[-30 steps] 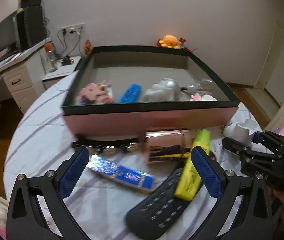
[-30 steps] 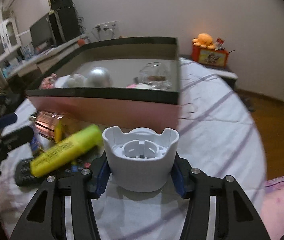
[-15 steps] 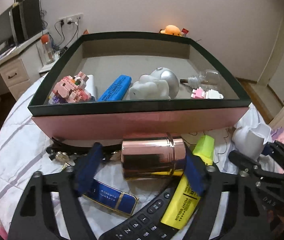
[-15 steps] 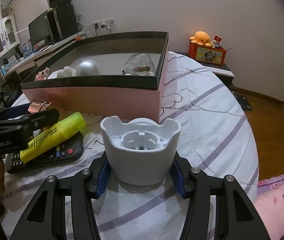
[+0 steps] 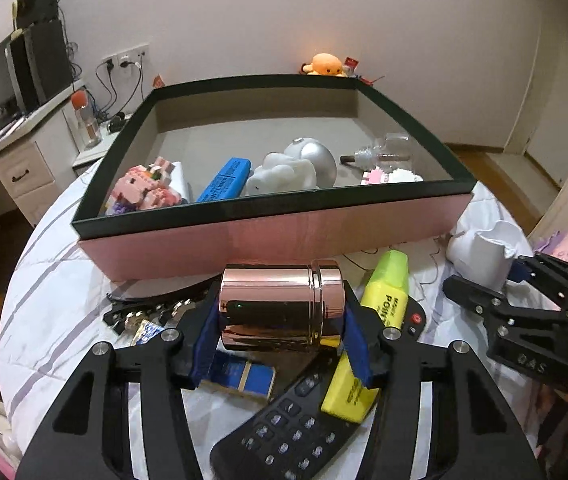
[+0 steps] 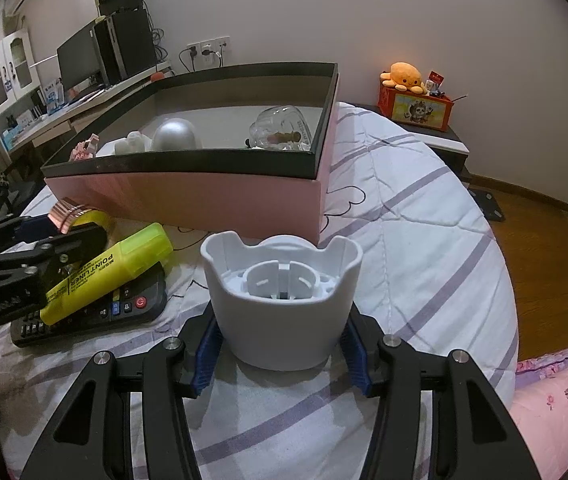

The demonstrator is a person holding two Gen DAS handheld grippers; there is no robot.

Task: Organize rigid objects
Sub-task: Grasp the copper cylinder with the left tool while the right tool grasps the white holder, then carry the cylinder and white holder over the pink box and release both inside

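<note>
The left gripper (image 5: 281, 334) fingers squeeze the shiny pink metal can (image 5: 281, 307) sideways, and the right gripper (image 6: 281, 346) fingers squeeze the white plastic cup (image 6: 281, 300), both ready for the big pink box (image 5: 275, 236) just ahead.

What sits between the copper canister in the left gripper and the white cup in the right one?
The yellow highlighter, lying across the black remote. The left wrist view shows it between the copper canister and the white cup.

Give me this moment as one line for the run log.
left tongs: shut on canister | right tongs: shut on white cup | both outside box | highlighter on remote
</note>
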